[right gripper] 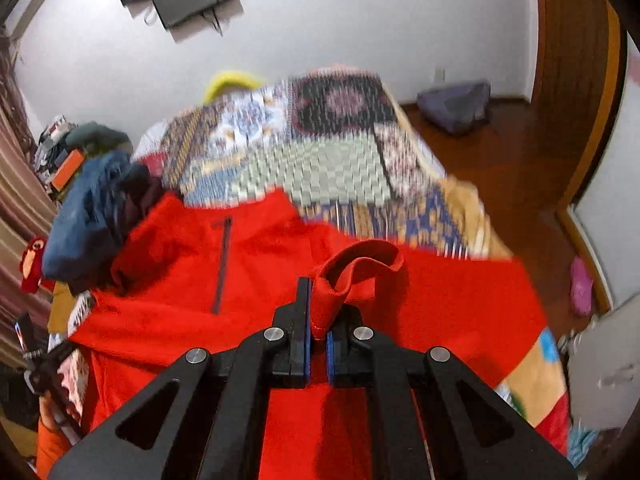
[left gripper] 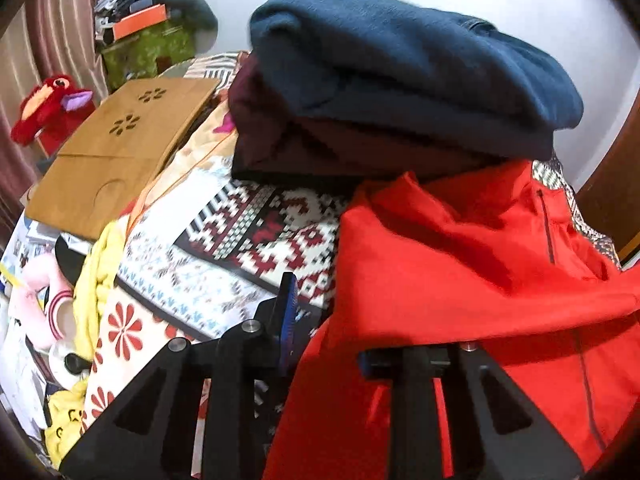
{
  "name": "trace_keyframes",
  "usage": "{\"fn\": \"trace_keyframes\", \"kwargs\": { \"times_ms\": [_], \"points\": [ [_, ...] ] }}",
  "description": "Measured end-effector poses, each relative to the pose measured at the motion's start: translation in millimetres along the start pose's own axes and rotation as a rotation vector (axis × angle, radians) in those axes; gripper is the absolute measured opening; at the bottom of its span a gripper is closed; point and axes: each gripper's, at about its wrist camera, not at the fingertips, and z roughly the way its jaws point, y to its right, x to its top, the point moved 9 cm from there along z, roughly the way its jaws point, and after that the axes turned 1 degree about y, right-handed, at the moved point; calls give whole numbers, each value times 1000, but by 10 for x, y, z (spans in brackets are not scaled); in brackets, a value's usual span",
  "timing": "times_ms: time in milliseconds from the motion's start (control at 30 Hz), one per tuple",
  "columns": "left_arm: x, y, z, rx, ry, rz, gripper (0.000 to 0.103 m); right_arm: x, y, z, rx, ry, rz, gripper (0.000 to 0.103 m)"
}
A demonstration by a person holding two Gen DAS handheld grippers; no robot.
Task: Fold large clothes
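Note:
A large red jacket (left gripper: 460, 256) with a dark zip lies spread on the patterned bedspread (left gripper: 256, 224). It fills the lower half of the right wrist view (right gripper: 256, 252). My right gripper (right gripper: 320, 312) is shut on a bunched fold of the red jacket, which sticks up between the fingers. My left gripper (left gripper: 324, 320) is at the jacket's edge; the left finger (left gripper: 288, 304) shows, and red cloth drapes over the right finger and hides it.
A folded blue garment (left gripper: 400, 56) sits on a folded maroon one (left gripper: 304, 144) behind the jacket. A wooden lap tray (left gripper: 116, 148), a red plush toy (left gripper: 48, 112) and yellow cloth (left gripper: 100, 280) lie at the left. Wooden floor (right gripper: 512, 152) lies right of the bed.

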Motion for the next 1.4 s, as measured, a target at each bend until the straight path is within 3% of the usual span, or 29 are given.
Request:
{"fn": "trace_keyframes", "kwargs": {
  "times_ms": [167, 333, 500, 633, 833, 900, 967, 1033, 1200, 1400],
  "points": [
    [-231, -82, 162, 30, -76, 26, 33, -414, 132, 101, 9, -102, 5, 5],
    [-299, -98, 190, 48, -82, 33, 37, -649, 250, 65, 23, -146, 22, 5],
    [-389, -43, 172, 85, -96, 96, 44, -748, 371, -81, 16, -137, 36, 12],
    [-423, -49, 98, 103, -102, 121, 52, -765, 460, -150, -16, -124, 45, 23],
    [-438, 31, -163, 103, -106, 194, 54, -712, 633, -340, -58, -72, 62, 26],
    [-396, 80, -304, 96, -91, 218, 54, -668, 712, -401, -61, -52, 87, 31],
    [-327, 132, -441, 86, -65, 233, 55, -620, 789, -463, -65, -28, 116, 44],
    [-229, 200, -588, 67, -33, 233, 58, -560, 887, -536, -70, 6, 146, 48],
    [57, 462, -882, 0, 45, 212, 69, -475, 1196, -570, -52, 34, 267, 49],
    [230, 953, -868, -86, 54, 235, 71, -549, 1560, -352, -35, -4, 413, 49]
  ]
}}
